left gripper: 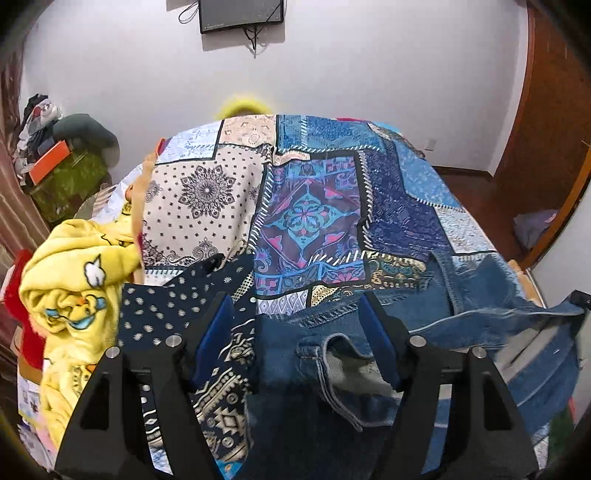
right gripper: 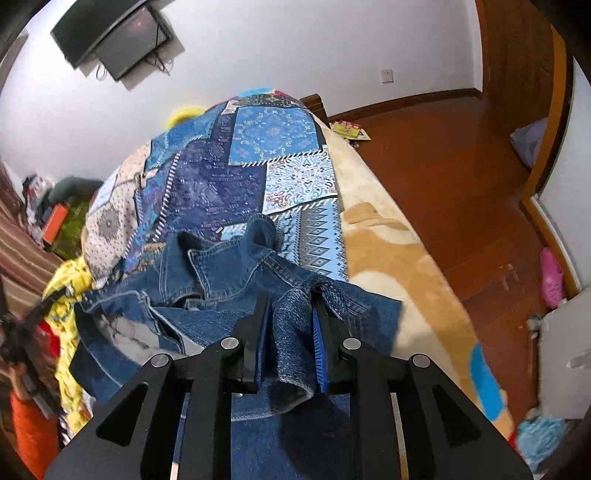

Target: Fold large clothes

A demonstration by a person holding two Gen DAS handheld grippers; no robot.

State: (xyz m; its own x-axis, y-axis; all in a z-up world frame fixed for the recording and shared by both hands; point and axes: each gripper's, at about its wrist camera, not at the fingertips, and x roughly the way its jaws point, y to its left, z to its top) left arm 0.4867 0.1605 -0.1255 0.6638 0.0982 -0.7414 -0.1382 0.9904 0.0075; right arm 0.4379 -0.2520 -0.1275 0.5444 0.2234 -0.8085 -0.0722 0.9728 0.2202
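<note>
Left gripper point(left gripper: 295, 306) gapes wide over the denim garment point(left gripper: 480, 321); right gripper point(right gripper: 290, 299) stands narrow around a denim fold.

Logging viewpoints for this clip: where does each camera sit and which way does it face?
Left wrist: on the left tool, angled down at blue denim jeans on a patchwork bedspread; fingers apart.
Right wrist: on the right tool, angled down; a denim fold lies between its fingers.
Shared: jeans, bedspread, wall-mounted screen.
</note>
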